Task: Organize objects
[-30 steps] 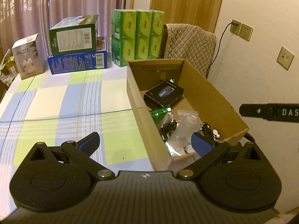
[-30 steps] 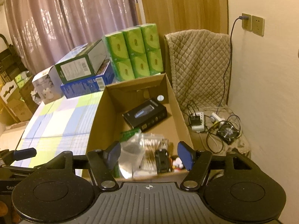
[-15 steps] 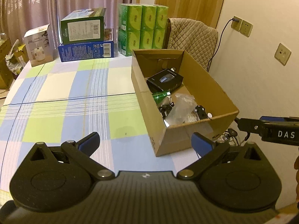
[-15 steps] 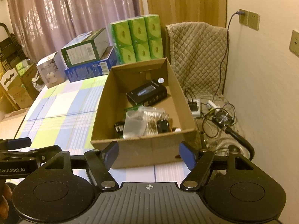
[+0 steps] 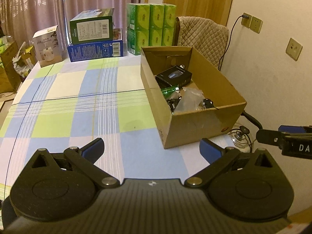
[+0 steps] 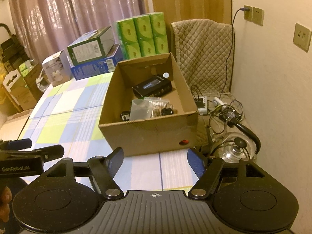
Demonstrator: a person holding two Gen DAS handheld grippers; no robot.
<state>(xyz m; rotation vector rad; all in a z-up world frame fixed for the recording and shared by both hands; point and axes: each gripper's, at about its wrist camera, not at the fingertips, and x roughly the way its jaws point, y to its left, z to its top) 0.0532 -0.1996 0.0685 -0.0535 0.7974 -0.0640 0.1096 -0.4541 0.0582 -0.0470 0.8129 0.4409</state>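
An open cardboard box (image 5: 202,124) (image 6: 148,134) stands at the right edge of the checked tablecloth (image 5: 78,105). Inside lie a black carton (image 5: 173,76) (image 6: 153,86), a clear plastic bag (image 6: 139,110), a green packet (image 5: 169,90) and small dark items (image 6: 167,111). My left gripper (image 5: 152,148) hangs open over the cloth, short of the box's near left corner, holding nothing. My right gripper (image 6: 156,160) is open in front of the box's near wall, also holding nothing. Each gripper shows at the other view's edge.
At the table's far end stand green tissue packs (image 5: 151,27), a green carton on a blue one (image 5: 93,39) and a white carton (image 5: 47,45). A quilted chair (image 6: 202,54), cables and a glass kettle (image 6: 233,148) sit right of the table by the wall.
Both grippers have drawn back and up from over the box; the box now lies farther off and fully in view. Both stayed open with nothing held.
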